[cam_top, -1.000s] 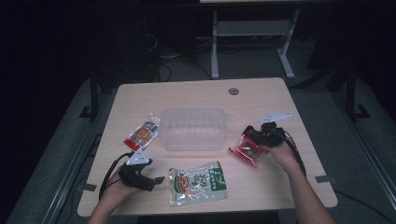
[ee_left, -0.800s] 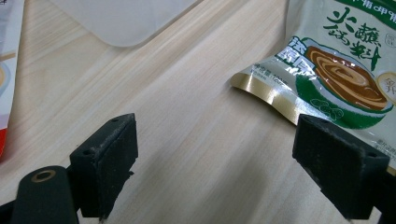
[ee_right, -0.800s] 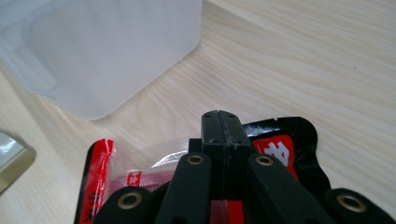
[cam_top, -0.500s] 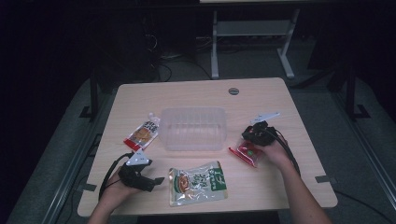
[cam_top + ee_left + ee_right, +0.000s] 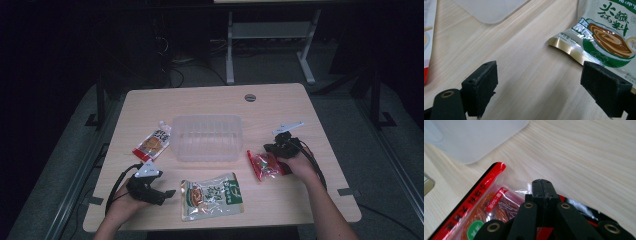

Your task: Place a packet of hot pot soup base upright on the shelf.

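A red snack packet (image 5: 265,165) lies right of a clear plastic container (image 5: 207,137). My right gripper (image 5: 272,149) is at the packet's far right edge. In the right gripper view its jaws (image 5: 541,182) are pressed together on the red packet's (image 5: 486,212) clear film edge. A green-and-white sauce packet (image 5: 212,195) lies flat near the front edge. My left gripper (image 5: 167,194) rests open just left of it. In the left gripper view bare wood lies between the jaws (image 5: 539,72), and the green packet's (image 5: 609,42) corner reaches toward the right one.
An orange-and-white packet (image 5: 152,142) lies left of the container, with its edge (image 5: 427,37) in the left gripper view. The table (image 5: 280,105) has a round cable hole (image 5: 250,97) at the back. Dark floor and a white stand (image 5: 270,35) lie beyond.
My right gripper has shifted slightly left and nearer, staying closed over the red packet. The left gripper has not moved.
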The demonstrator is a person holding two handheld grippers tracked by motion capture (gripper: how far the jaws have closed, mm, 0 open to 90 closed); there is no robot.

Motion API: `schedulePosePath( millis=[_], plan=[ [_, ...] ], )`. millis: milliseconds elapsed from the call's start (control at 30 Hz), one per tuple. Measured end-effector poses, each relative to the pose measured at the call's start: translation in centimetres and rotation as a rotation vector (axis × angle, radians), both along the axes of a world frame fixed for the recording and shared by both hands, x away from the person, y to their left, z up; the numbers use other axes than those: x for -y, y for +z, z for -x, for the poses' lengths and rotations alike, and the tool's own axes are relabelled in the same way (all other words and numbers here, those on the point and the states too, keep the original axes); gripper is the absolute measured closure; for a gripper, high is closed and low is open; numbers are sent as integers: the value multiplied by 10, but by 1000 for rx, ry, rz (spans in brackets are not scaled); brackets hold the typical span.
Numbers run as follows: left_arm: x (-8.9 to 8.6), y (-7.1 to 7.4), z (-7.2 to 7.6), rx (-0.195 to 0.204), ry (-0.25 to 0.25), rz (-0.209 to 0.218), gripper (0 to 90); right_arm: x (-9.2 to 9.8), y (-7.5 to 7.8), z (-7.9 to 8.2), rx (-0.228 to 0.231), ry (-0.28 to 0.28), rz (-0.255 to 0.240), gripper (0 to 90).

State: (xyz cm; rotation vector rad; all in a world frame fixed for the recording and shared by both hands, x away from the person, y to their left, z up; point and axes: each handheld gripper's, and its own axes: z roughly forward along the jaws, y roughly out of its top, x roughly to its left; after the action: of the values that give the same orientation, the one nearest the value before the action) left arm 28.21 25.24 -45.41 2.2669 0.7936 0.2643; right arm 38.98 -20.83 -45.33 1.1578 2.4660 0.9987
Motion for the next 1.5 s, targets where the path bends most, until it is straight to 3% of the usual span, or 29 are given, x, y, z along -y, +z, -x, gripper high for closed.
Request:
schedulePosePath(
  millis=[133, 533, 700, 867, 1133, 1500],
  plan=[
    [0, 0, 0, 1, 1, 0, 139, 2, 1, 4, 5, 5, 11, 896],
    [1, 0, 0, -1, -4, -3, 139, -2, 6, 9, 28, 14, -28, 895],
    [2, 0, 0, 0, -4, 2, 139, -16, 1, 5, 6, 35, -2, 895],
    [0, 0, 0, -2, -6, -1, 139, -16, 0, 7, 5, 41, 10, 895],
    [1, 1, 1, 3, -9, -4, 139, -11, -1, 19, -20, 57, 8, 896],
    [0, 3, 3, 8, -3, 4, 139, -19, 0, 46, -36, 136, 20, 895]
  ],
)
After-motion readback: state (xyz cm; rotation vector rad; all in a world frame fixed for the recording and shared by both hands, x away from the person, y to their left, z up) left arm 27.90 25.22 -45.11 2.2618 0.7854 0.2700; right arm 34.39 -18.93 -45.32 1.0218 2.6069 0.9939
